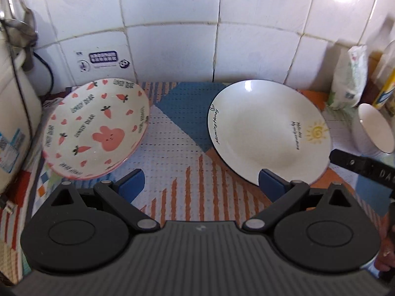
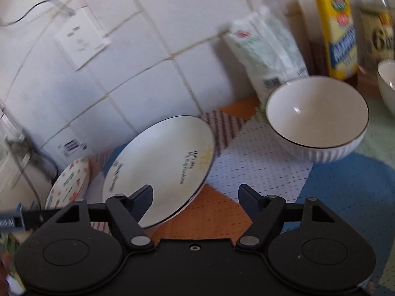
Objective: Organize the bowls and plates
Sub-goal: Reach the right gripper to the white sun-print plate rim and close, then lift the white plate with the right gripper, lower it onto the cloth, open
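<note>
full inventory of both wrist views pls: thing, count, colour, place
carrot-and-bunny plate: 1, white with pink and orange print, left on the mat, beside the white appliance.
sun plate: 1, white with dark rim and yellow sun, mid-mat, right of the carrot-and-bunny plate.
ribbed bowl: 1, white with dark rim, right of the sun plate.
second bowl: 1, white, cut off at the right edge.
white bag: 1, white with green print, against the tiled wall.
yellow-label bottle: 1, behind the ribbed bowl.
mat: 1, blue, orange and white, under the dishes.
white appliance: 1, far left.
left gripper: black with blue pads, open, empty.
right gripper: black, open, empty.
</note>
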`<state>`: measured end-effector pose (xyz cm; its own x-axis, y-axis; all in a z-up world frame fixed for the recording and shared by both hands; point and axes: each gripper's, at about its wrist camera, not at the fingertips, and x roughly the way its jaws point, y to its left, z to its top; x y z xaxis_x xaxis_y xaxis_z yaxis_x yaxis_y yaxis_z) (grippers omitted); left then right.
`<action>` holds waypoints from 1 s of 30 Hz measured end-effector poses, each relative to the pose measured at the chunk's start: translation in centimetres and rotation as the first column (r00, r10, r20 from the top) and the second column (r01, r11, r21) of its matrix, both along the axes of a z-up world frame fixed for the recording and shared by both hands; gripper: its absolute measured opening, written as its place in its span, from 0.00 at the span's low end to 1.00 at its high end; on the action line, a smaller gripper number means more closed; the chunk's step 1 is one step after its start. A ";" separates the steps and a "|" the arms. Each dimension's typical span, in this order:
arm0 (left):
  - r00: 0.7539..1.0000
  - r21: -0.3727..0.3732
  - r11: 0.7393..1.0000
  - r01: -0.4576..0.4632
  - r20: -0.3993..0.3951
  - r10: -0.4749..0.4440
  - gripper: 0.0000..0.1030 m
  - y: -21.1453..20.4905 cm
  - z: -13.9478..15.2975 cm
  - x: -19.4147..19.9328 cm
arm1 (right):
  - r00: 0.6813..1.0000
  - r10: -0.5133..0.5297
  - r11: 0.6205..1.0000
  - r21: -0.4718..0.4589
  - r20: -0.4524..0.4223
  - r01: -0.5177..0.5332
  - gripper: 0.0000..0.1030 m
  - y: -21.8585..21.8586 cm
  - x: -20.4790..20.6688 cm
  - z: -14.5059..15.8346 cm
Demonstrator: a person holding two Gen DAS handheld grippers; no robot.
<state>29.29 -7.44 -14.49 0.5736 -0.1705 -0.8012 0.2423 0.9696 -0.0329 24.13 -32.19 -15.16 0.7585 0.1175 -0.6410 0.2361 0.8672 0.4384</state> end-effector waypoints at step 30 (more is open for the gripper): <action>0.990 -0.151 0.989 -0.008 -0.143 -0.014 0.23 -1.3 -5.0 6.9 | 1.000 0.008 0.989 0.146 0.020 -0.011 0.13 -2.1 4.8 -4.0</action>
